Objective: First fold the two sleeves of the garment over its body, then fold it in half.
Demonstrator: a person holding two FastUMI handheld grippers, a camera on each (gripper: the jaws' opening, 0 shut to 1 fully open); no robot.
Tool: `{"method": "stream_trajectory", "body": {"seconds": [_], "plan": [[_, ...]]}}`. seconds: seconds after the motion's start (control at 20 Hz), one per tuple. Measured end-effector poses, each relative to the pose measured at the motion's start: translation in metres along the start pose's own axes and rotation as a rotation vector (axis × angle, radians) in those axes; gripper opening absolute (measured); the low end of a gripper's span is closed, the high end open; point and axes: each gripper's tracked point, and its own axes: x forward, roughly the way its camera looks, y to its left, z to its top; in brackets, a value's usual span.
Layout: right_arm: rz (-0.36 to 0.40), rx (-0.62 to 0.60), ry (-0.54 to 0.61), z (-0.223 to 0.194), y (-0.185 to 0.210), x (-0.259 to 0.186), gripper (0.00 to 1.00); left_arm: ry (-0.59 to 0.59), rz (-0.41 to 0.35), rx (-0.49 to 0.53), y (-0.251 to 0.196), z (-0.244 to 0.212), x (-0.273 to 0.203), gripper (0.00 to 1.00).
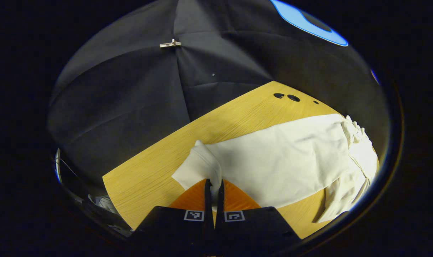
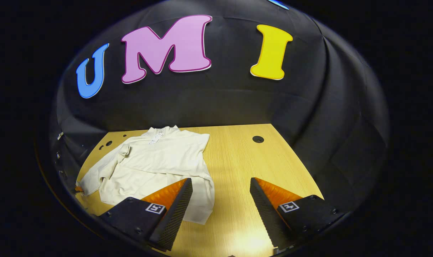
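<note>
The cream sweatshirt (image 2: 155,160) lay flat on the wooden bench (image 2: 238,160), toward its left side; the left gripper (image 1: 213,189) pinched a sleeve cuff (image 1: 198,166), probably to carry it over the body; the right gripper (image 2: 220,196) waited wide open, holding nothing.

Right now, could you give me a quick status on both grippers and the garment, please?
Left gripper shut on a sleeve cuff. Right gripper open, above the table. Garment spread out, not yet folded in half. Nothing in the way.

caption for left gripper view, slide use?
Left tongs shut on a sleeve of the cream long-sleeved cotton garment on the light wooden table.
</note>
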Motion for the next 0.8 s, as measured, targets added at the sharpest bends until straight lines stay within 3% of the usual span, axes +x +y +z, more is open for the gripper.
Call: {"method": "stream_trajectory", "body": {"seconds": [0.45,0.5,0.8], "plan": [[0.012,-0.068,-0.017,-0.018,-0.007,0.002,0.97,-0.067,-0.205,-0.016,-0.120,0.088,-0.018,0.06],[0.016,-0.072,-0.011,-0.020,-0.008,0.003,0.97,-0.076,-0.227,-0.004,-0.134,0.097,-0.018,0.02],[0.015,-0.042,-0.014,-0.026,-0.012,0.010,0.97,-0.124,-0.328,0.104,-0.223,0.142,-0.024,0.06]]}}
